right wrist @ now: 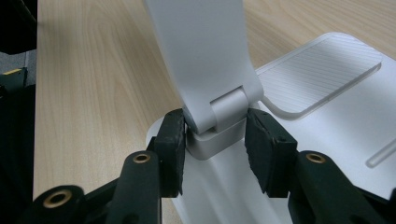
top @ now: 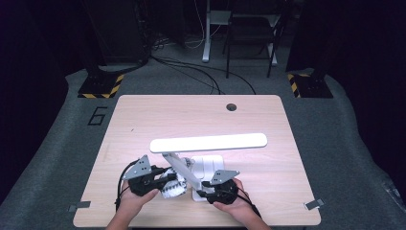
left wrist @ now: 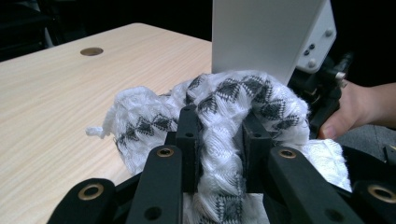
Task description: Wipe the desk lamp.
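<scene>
Sitting at the near edge of the wooden counter [top: 143,115], the left gripper [top: 160,181] has its jaws clamped tight on a white knit cloth [left wrist: 224,121] with dark diamond patterning, bunched up right against the slanted arm of the white desk lamp [top: 208,143]. Over to the right, the lamp's flat base [right wrist: 322,79] rests on the counter, and the right gripper [right wrist: 212,140] has its jaws partway closed around the hinge block where the arm meets the base, both pads pressing on its sides.
</scene>
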A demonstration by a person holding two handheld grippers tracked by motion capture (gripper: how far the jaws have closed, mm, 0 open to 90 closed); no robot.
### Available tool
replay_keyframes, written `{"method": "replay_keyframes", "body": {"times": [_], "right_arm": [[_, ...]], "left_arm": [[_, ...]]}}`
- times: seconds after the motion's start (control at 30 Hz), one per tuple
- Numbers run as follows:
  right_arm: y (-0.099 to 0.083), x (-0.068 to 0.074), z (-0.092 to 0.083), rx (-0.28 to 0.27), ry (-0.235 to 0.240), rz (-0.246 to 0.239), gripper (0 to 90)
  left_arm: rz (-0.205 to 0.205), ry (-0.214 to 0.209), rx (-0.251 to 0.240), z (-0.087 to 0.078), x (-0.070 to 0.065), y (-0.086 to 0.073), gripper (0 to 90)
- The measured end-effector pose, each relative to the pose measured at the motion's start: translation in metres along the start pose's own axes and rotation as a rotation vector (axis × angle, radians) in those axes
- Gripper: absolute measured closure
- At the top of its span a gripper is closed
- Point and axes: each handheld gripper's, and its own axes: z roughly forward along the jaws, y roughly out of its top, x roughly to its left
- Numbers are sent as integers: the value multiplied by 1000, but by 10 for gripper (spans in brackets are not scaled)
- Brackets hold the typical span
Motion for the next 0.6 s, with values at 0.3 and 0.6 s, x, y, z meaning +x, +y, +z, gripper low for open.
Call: {"method": "replay_keyframes", "body": {"times": [0.3, 0.6], "right_arm": [[0, 1, 0, -3, -7, -2, 587], [-1, 1, 0, -8, -9, 2, 587]], "left_arm": [[-7, -8, 38, 13, 1, -12, 738], [-7, -12, 77, 26, 2, -24, 739]]}}
